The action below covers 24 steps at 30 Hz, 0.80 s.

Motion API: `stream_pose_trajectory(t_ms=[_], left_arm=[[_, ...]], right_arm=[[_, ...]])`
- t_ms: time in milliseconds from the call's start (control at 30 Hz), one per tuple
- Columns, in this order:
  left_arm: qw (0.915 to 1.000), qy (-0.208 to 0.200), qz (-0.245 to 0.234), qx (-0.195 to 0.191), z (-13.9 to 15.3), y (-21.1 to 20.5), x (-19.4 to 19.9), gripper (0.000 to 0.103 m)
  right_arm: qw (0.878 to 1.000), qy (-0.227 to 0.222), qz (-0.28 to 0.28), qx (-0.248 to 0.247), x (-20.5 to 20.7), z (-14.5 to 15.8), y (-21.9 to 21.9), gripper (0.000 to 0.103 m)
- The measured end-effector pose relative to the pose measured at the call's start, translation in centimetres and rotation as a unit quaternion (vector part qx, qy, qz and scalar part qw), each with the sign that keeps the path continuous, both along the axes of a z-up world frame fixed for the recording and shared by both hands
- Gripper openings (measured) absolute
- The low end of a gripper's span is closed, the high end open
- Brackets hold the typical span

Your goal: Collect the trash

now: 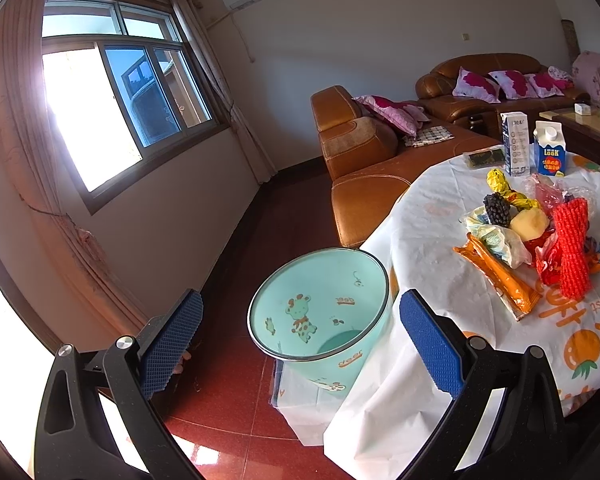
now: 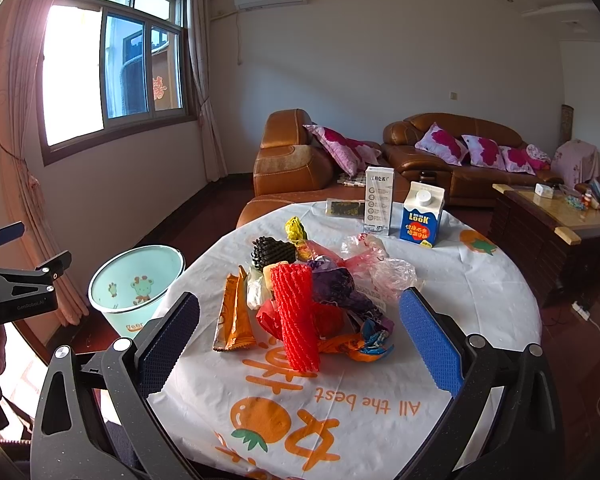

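Observation:
A pile of trash lies on the round table (image 2: 380,420): a red foam net (image 2: 296,316), an orange wrapper (image 2: 234,312), a black foam net (image 2: 270,250), crumpled plastic bags (image 2: 380,268) and a yellow wrapper (image 2: 295,229). The pile also shows in the left wrist view, with the red net (image 1: 572,252) and orange wrapper (image 1: 500,276). A mint-green bin (image 1: 320,308) stands on the floor left of the table; it looks empty. My left gripper (image 1: 300,336) is open and empty above the bin. My right gripper (image 2: 300,336) is open and empty just short of the pile.
A blue milk carton (image 2: 422,216), a tall white carton (image 2: 379,200) and a dark packet (image 2: 345,208) stand at the table's far side. Brown leather sofas (image 2: 300,168) lie behind. A wooden coffee table (image 2: 556,216) is at right. My left gripper shows in the right wrist view (image 2: 20,276).

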<state>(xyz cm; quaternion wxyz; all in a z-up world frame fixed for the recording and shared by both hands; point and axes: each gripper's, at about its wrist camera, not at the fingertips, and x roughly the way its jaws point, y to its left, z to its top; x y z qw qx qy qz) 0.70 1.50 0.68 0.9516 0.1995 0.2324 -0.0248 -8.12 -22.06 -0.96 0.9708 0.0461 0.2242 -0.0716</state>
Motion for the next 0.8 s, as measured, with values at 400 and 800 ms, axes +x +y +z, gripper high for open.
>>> stream_pose_trajectory(t_ms=[400,800], left_arm=[[1.0000,0.000,0.000,0.001,0.0,0.0,0.0,0.097],[1.0000,0.003,0.009,0.002,-0.4,0.8,0.5,0.097]], right_arm=[[1.000,0.001,0.000,0.000,0.1,0.0,0.0,0.098],[1.000,0.009,-0.009,-0.008,0.0,-1.2,-0.4,0.098]])
